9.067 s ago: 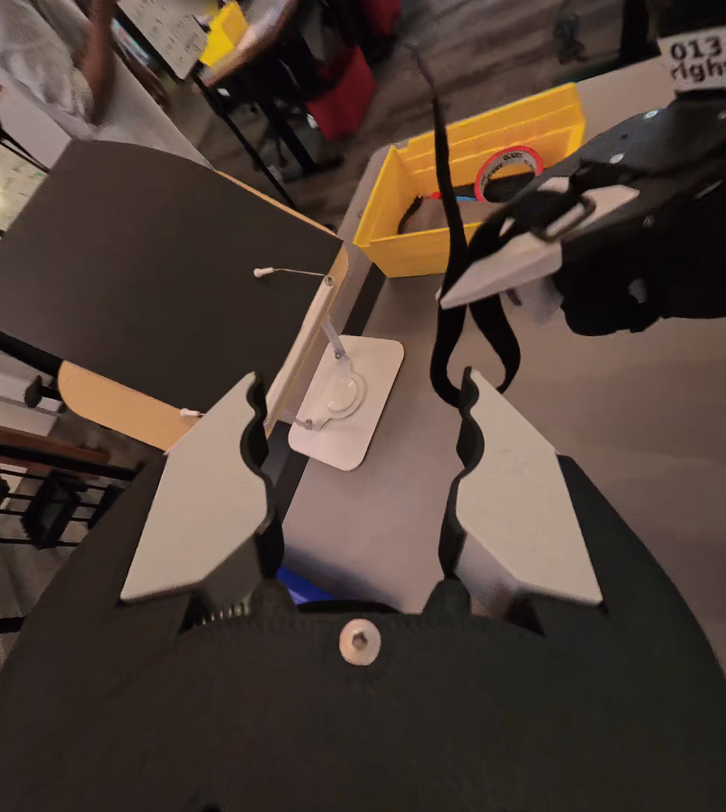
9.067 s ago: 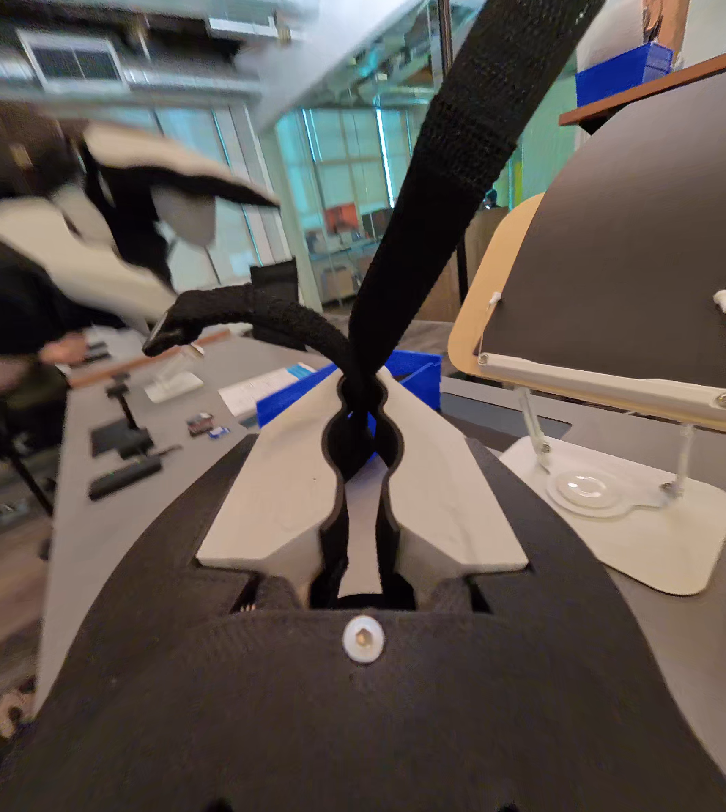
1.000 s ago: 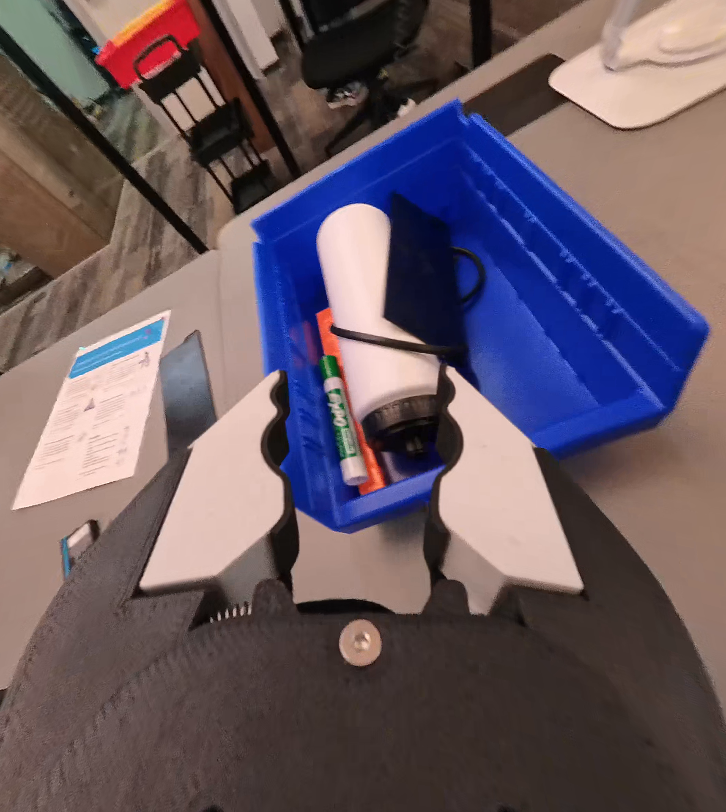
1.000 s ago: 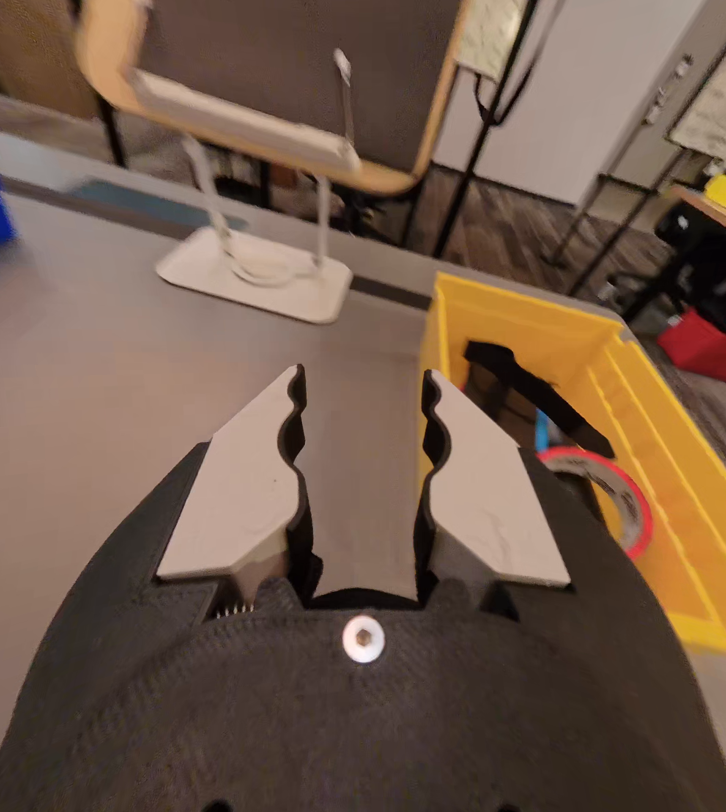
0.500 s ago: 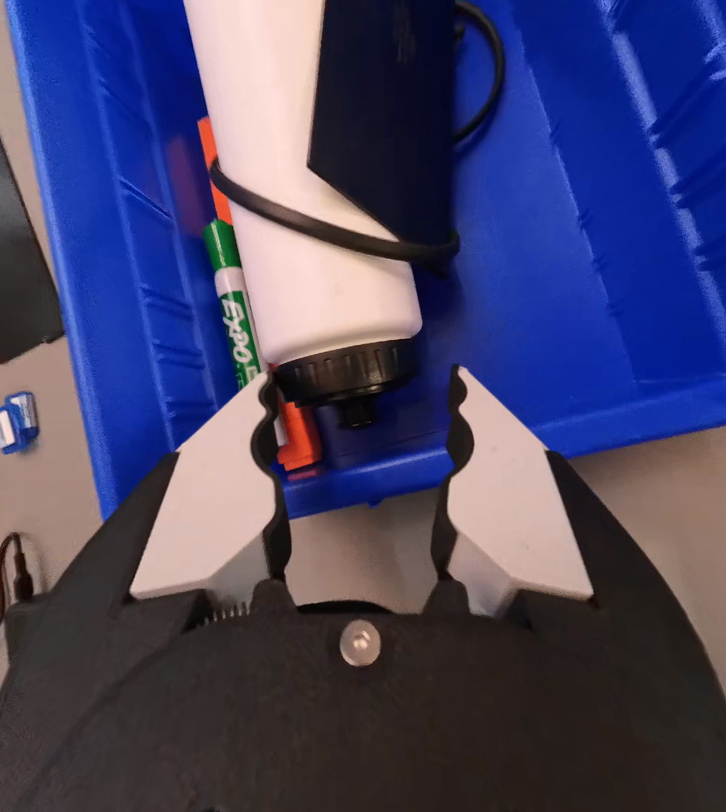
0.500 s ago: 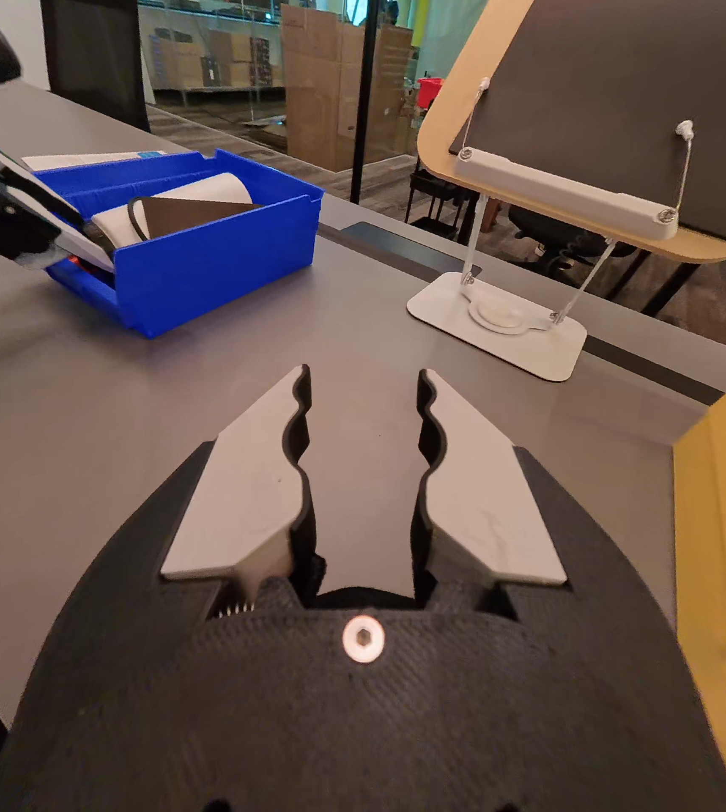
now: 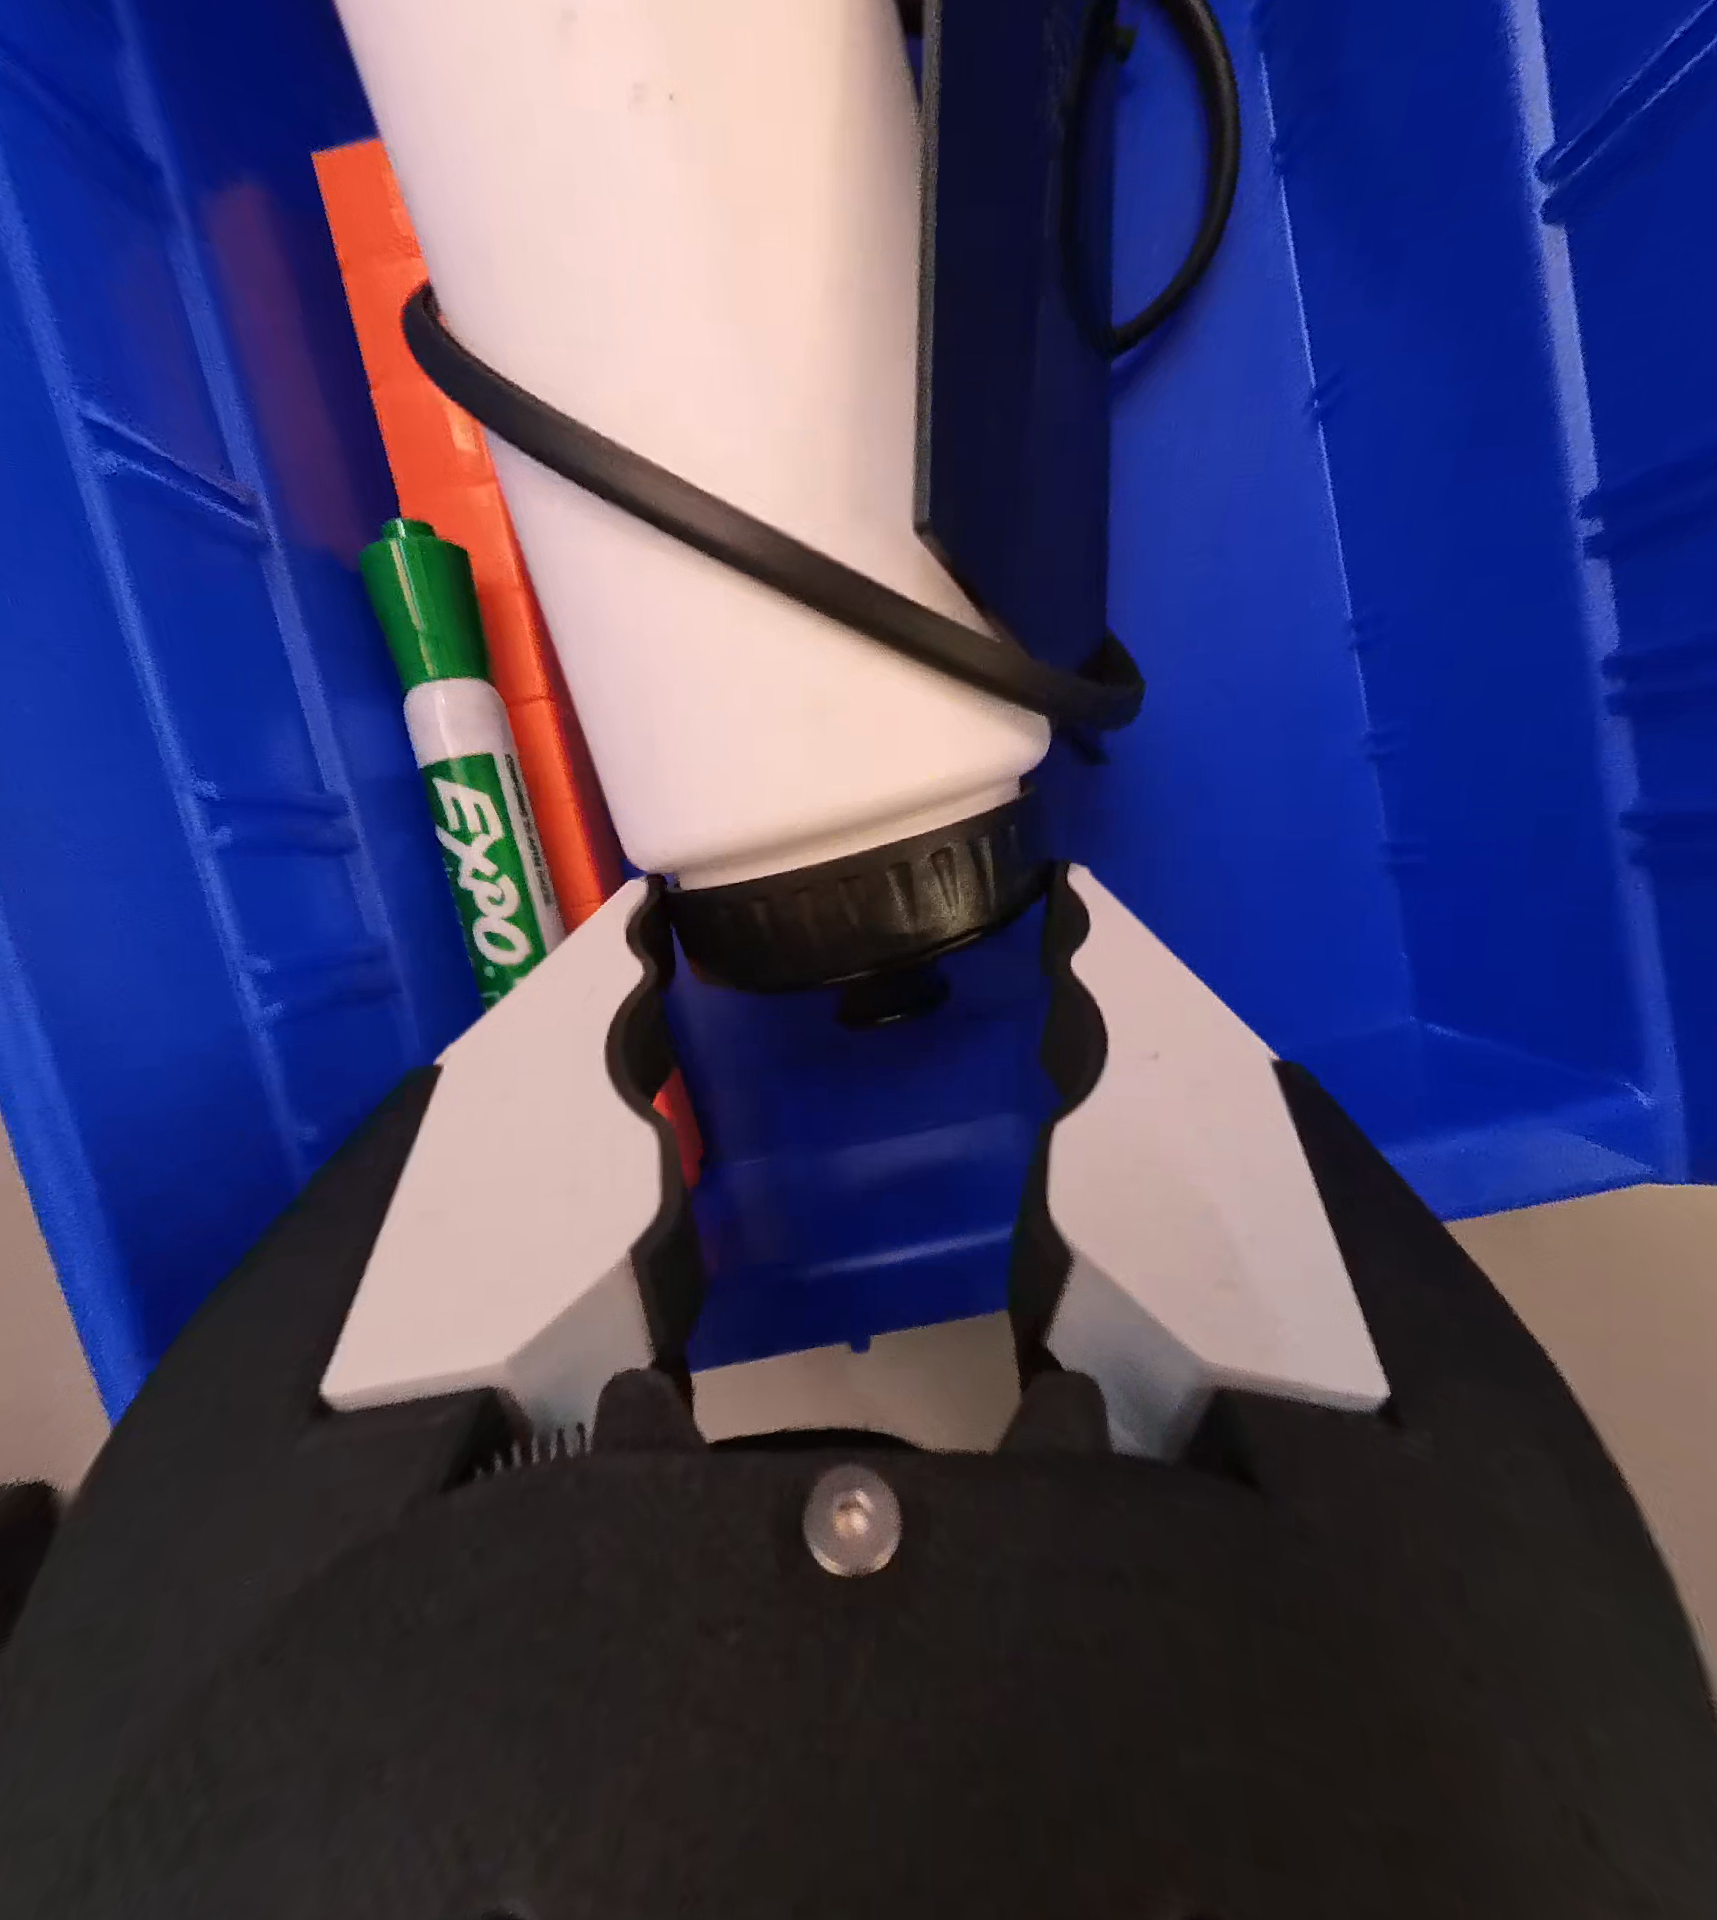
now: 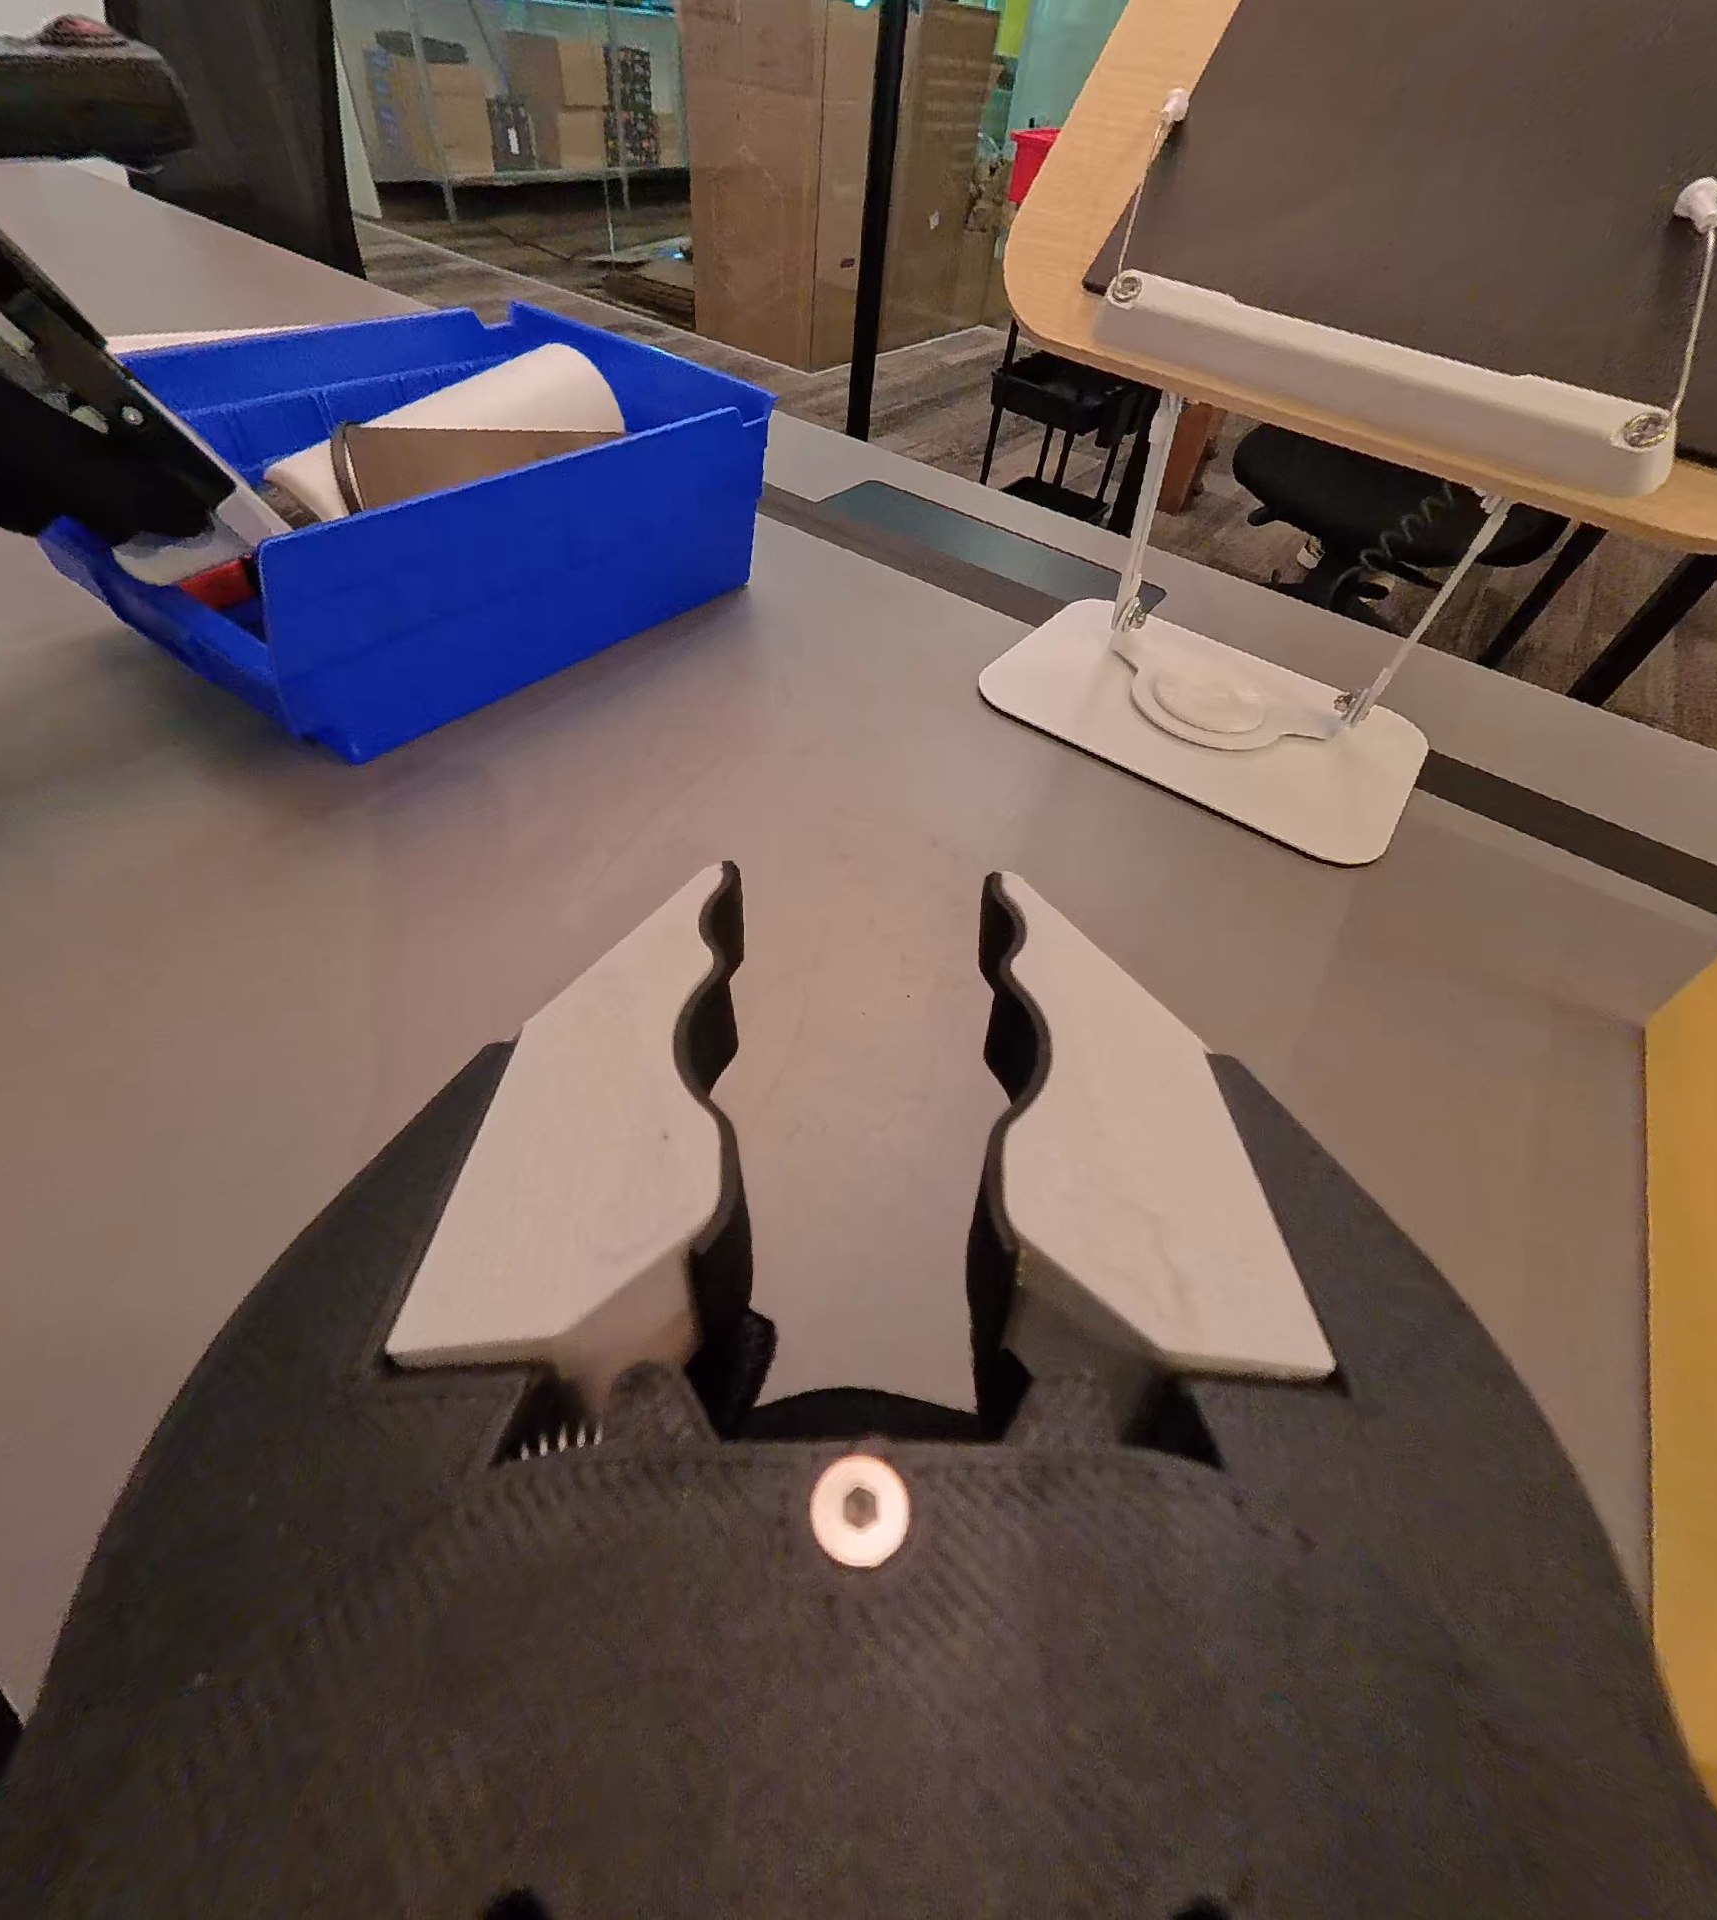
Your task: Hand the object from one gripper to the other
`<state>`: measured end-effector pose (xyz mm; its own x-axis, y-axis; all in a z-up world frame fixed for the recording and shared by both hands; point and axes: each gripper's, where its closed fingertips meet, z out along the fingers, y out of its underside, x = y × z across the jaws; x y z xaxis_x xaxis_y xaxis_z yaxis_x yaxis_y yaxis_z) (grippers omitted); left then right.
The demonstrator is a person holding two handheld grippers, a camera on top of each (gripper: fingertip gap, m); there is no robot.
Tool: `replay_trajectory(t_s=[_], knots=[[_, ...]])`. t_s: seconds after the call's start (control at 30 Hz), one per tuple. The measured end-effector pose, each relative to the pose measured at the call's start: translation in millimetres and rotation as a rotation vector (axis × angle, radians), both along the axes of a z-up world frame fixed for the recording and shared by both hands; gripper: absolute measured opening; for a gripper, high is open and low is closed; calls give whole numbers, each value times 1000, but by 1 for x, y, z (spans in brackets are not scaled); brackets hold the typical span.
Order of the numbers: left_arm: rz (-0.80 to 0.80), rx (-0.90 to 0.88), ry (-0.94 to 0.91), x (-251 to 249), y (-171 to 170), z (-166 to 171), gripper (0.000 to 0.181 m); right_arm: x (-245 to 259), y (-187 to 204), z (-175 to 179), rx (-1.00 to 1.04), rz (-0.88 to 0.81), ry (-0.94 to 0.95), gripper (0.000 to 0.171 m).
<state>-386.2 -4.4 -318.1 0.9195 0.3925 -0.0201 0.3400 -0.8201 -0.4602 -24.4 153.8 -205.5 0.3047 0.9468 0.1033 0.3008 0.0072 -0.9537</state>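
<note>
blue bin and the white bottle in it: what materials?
Blue bin: likely moulded hard plastic, semi-gloss, with ribbed walls and soft highlights. White bottle: probably plastic, smooth satin, uniform colour; coated metal can't be excluded. Its black cap looks like ridged plastic.

We see a white bottle with a ribbed black cap lying on its side in the blue bin, cap end toward six o'clock and body running up toward twelve. A black cord loops across its lower body. In the right wrist view the bottle sits at ten o'clock.
</note>
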Motion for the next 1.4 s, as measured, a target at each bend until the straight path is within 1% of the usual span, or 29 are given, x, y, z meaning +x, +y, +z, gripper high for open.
replay_trajectory(t_s=[0.13, 0.27, 0.43, 0.57, 0.8, 1.0, 1.13, 1.27, 1.4], knots=[[-11, 7, 43, -3, -2, 5, 70, 1, 1, -4, -5, -2, -10, 43], [-44, -42, 122, -6, -12, 18, 70, 1, 2, -6, -12, 5, -12, 43], [-138, -159, 188, -3, -27, 36, 69, -1, -1, -10, -19, 26, -20, 43], [-222, -237, 197, 2, -40, 52, 69, -1, -1, -12, -30, 37, -23, 43], [-400, -477, 209, 5, -77, 86, 69, -3, -6, -16, -48, 68, -30, 43], [-550, -691, 167, 13, -100, 123, 68, -9, -19, -18, -58, 116, -37, 43], [-656, -858, 170, 11, -109, 140, 69, -10, -21, -21, -66, 129, -46, 43], [-756, -981, 201, 10, -103, 148, 69, -10, -21, -24, -81, 139, -47, 44], [-839, -1076, 218, 7, -87, 156, 69, -10, -22, -25, -87, 149, -50, 44]])
